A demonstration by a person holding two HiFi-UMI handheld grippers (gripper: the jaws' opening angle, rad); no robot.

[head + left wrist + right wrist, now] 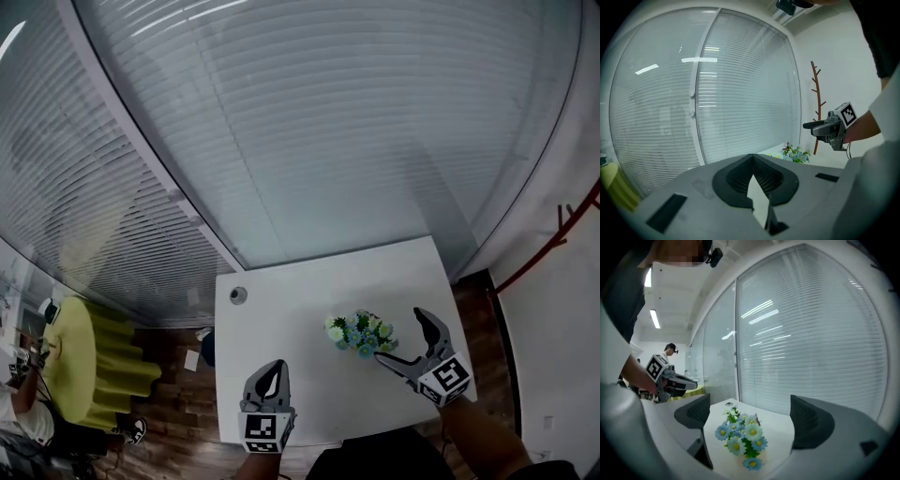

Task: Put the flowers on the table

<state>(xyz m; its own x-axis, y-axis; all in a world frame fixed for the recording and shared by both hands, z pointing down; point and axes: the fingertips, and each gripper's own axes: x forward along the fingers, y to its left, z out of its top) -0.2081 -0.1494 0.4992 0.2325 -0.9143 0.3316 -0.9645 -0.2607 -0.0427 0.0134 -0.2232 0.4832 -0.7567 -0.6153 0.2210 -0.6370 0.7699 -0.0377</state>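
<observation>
Right gripper (401,335) jaws wide, flowers (359,333) apparently seated on table (281,319): retreat straight back, clear of blooms; left gripper (270,367) pinched together, empty.

The table (291,319) looks smooth and matt, the flowers (361,333) plastic.

- Left grey two-jaw gripper with marker cube (270,373): jaws pressed together, nothing between them, pointing forward.
- Right grey two-jaw gripper with marker cube (405,339): jaws spread wide, angled toward the left one, forearm (480,439) trailing behind.
</observation>
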